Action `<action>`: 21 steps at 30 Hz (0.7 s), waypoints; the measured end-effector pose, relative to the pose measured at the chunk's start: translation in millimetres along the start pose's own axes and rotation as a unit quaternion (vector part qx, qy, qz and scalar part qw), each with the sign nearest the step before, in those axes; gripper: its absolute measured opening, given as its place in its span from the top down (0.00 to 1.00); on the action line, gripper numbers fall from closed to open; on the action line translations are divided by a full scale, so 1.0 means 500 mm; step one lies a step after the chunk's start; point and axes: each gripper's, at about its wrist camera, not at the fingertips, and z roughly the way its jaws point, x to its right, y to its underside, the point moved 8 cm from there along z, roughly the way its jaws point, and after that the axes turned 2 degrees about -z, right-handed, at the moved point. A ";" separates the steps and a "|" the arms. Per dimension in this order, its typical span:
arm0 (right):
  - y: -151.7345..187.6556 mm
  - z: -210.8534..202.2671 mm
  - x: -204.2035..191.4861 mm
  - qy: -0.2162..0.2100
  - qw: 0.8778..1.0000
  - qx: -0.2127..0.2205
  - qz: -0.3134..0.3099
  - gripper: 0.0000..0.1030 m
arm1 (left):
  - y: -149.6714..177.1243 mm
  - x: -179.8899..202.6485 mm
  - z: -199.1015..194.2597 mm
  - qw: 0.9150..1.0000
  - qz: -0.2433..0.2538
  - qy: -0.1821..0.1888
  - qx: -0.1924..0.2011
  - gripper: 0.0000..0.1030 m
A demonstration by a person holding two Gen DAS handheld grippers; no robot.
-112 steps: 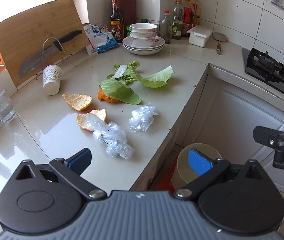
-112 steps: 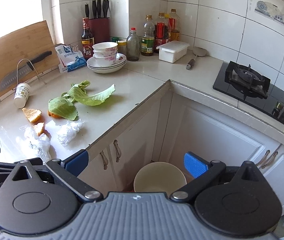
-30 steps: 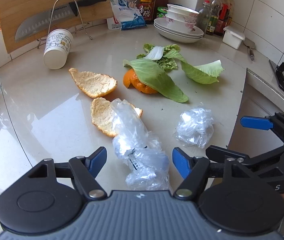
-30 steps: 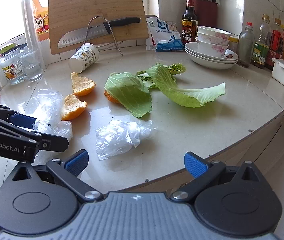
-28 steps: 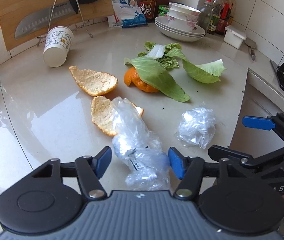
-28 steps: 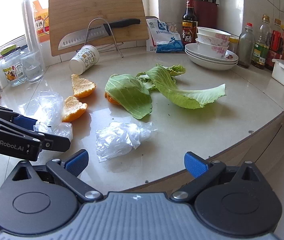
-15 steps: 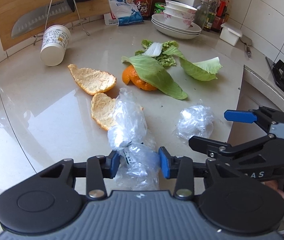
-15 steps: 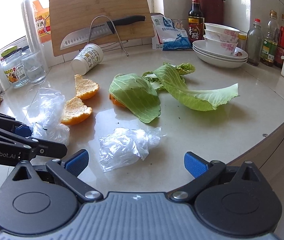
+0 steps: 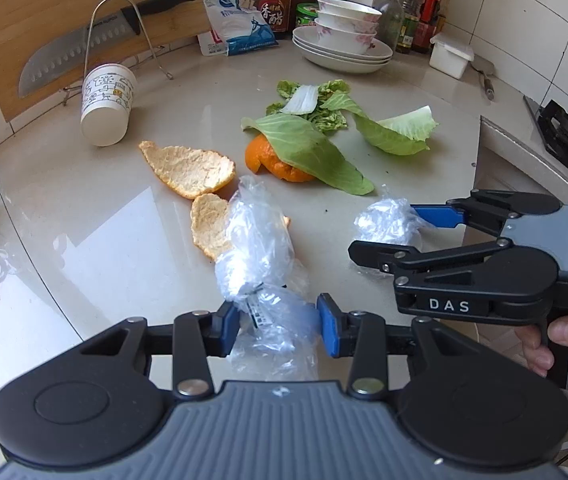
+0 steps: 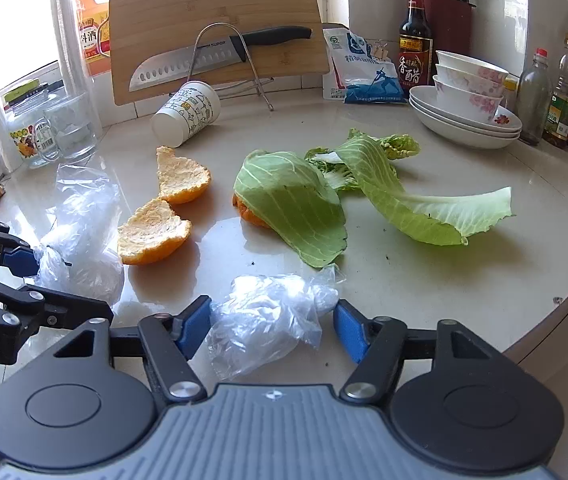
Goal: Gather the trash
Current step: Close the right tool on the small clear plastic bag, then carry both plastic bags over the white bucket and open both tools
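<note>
While the left tool (image 9: 278, 330) is clamped on the near end of a long crumpled clear plastic bag (image 9: 260, 256), its blue pads (image 9: 228, 326) pressing the film from both sides, the bag's far end lies on the pale glossy surface (image 9: 84, 208) and overlaps a pale-sided curl of orange peel (image 9: 208, 228). The right tool (image 10: 268, 322) stands with its blue pads apart, one on either side of a smaller crumpled clear plastic wad (image 10: 268, 312); the left pad touches or nearly touches the film, and the right pad sits just beside it without pinching. This wad rests on the surface near its front edge. In the left wrist view the right tool appears from the side, its fingers bracketing the same wad.

Beyond the two plastic pieces lie a second, larger orange peel (image 9: 188, 170), a broad green cabbage leaf (image 10: 292, 204) draped over an orange-skinned peel piece (image 9: 272, 160), and a long curled pale-green leaf (image 10: 428, 204) with frilly leaf scraps (image 10: 396, 146) behind it. A printed white paper cup (image 10: 186, 118) lies on its side near a wire rack carrying a steel knife (image 10: 208, 60) against a bamboo cutting board (image 10: 212, 4). Stacked white floral bowls (image 10: 468, 100) stand at the right rear.
</note>
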 end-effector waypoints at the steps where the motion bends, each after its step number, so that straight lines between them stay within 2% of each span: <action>1: 0.000 -0.001 0.001 0.001 1.000 0.001 0.001 0.37 | 0.000 0.001 0.000 1.000 0.002 0.002 -0.002 0.62; 2: -0.001 -0.002 0.002 -0.001 1.000 0.000 0.003 0.47 | -0.001 0.002 0.000 1.000 0.004 0.003 -0.003 0.62; 3: -0.001 -0.003 0.003 -0.001 1.000 -0.001 0.003 0.48 | -0.001 0.002 -0.001 1.000 0.008 0.004 -0.004 0.62; 14: -0.012 -0.032 0.005 0.009 1.000 0.001 0.013 0.49 | -0.023 0.011 -0.012 0.997 0.066 0.021 -0.018 0.62; 21: -0.007 -0.085 0.011 0.019 0.999 0.011 0.030 0.49 | -0.043 0.036 -0.016 0.993 0.114 0.033 -0.024 0.62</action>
